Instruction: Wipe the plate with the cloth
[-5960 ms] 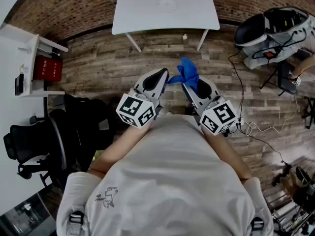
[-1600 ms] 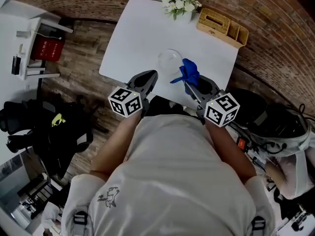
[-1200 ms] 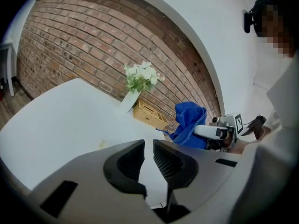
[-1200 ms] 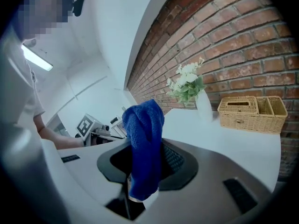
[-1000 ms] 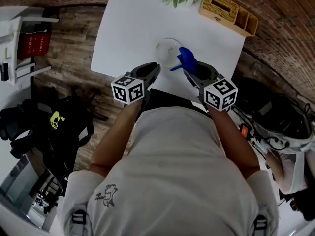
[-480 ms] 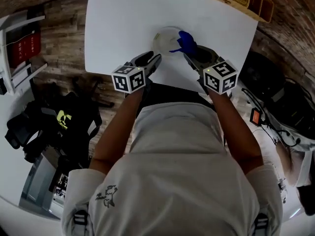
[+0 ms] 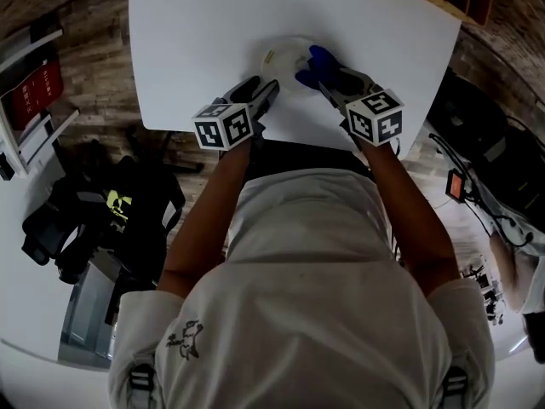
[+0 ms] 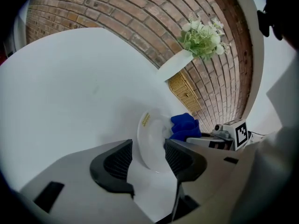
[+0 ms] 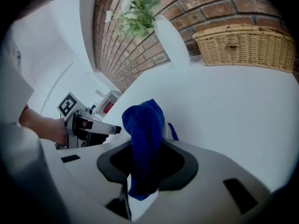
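White table [image 7: 187, 58] — my left gripper [image 8: 148, 157], jaws just opening, brackets the plate [image 8: 152, 143] rim at 6 o'clock, ungripped; right gripper [image 9: 147, 157] clamps the cloth [image 9: 145, 125] at 3 o'clock — wiping still ahead.

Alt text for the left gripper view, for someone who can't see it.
The left gripper, jaws just opening, frames the near rim of a white plate without gripping it, on a white table. The right gripper holds a blue cloth by the plate.

An office-like studio room is indicated: a red-brick wall [image 8: 93, 8] is seen at twelve o'clock behind a white rectangular table [image 7: 196, 49], with a woven wicker basket [image 9: 243, 45] and white-flowered vase [image 8: 175, 64]. Grey wood-plank flooring [image 7: 85, 24] is seen at ten o'clock.
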Action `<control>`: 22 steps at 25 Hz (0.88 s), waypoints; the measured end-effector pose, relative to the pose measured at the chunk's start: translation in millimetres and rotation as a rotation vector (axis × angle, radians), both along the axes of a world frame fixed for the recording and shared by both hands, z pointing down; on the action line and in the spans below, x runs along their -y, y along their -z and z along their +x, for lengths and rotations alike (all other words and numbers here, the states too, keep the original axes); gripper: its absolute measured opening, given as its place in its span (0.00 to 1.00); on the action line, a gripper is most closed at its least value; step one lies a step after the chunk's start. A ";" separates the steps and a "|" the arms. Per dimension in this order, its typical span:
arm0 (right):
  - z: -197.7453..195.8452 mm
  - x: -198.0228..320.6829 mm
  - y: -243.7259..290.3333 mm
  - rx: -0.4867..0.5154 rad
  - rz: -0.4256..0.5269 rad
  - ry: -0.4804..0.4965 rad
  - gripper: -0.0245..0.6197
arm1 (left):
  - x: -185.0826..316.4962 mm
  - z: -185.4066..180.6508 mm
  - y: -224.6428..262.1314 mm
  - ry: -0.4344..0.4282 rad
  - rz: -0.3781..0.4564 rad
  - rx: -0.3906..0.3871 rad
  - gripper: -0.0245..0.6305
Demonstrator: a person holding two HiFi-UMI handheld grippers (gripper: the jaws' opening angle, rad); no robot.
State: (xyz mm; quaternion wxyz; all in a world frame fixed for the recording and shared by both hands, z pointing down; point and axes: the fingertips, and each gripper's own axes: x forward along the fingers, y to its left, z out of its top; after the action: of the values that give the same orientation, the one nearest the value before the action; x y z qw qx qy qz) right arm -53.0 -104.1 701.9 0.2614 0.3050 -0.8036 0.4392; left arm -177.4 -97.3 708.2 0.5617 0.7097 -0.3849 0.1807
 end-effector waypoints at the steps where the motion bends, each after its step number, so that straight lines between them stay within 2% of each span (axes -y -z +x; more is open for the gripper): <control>1: -1.8 -1.7 -4.5 0.000 -0.013 -0.005 0.21 | 0.4 -1.7 -1.9 0.002 -0.006 -0.001 0.36; 6: -5.4 -4.2 -13.4 0.010 -0.031 -0.005 0.21 | 2.2 -0.4 -4.5 0.007 -0.019 -0.023 0.36; 13: -8.0 -4.0 -16.9 0.009 -0.030 0.006 0.21 | 1.7 -1.7 -6.2 -0.010 -0.019 -0.016 0.36; 16: -8.2 -4.1 -17.1 0.017 -0.025 0.008 0.21 | 4.9 2.1 2.1 -0.034 0.004 -0.018 0.35; 17: -8.2 -3.7 -17.0 0.020 -0.023 0.008 0.21 | 7.9 3.8 6.5 -0.046 0.021 -0.013 0.30; 19: -7.4 -3.0 -16.7 0.022 -0.024 0.005 0.21 | 13.6 5.8 12.7 -0.052 0.042 -0.012 0.12; 22: -7.2 -3.5 -14.6 0.032 -0.040 -0.009 0.21 | 15.9 6.9 17.2 -0.014 0.019 -0.080 0.08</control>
State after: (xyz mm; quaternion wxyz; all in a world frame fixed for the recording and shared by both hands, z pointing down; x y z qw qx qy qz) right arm -60.2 -100.6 716.5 0.2529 0.2961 -0.7972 0.4613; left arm -170.5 -113.2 691.0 0.5688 0.7242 -0.3589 0.1524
